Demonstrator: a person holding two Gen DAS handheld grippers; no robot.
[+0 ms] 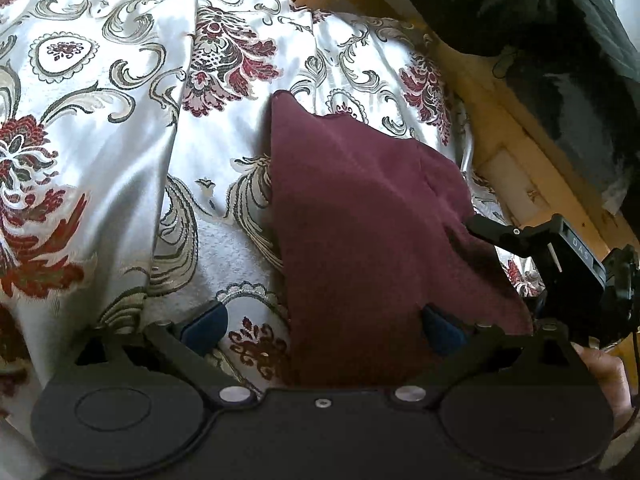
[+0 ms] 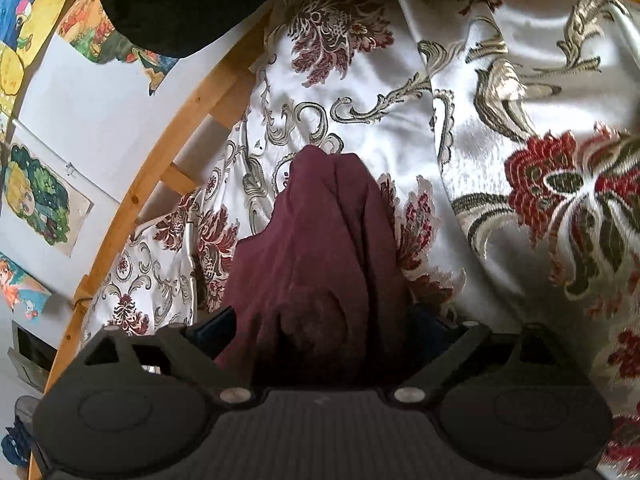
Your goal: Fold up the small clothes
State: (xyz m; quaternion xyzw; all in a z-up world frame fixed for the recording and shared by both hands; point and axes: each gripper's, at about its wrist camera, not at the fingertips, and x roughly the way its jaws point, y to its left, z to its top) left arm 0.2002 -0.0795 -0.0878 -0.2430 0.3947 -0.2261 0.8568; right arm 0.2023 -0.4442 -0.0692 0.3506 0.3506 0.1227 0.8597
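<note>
A small maroon garment [image 1: 360, 220] lies folded in a narrow heap on a white satin bedspread with red and grey flower patterns [image 1: 120, 100]. My left gripper [image 1: 322, 330] is open, its fingers wide apart; the garment's near edge lies over the right one, and the left one rests above bare bedspread. In the right wrist view the same maroon garment [image 2: 320, 248] runs away from the camera between the widely spread fingers of my right gripper [image 2: 322, 326], which is open and does not pinch it. The black body of the right gripper [image 1: 560, 252] shows at the garment's right edge.
A wooden frame [image 1: 520, 140] borders the bedspread [image 2: 480, 140], seen in the right wrist view as a wooden rail [image 2: 160, 160]. Dark clothing [image 1: 540, 20] hangs at the top. A white wall with coloured drawings [image 2: 40, 200] lies beyond. A hand [image 1: 600, 372] holds the left gripper.
</note>
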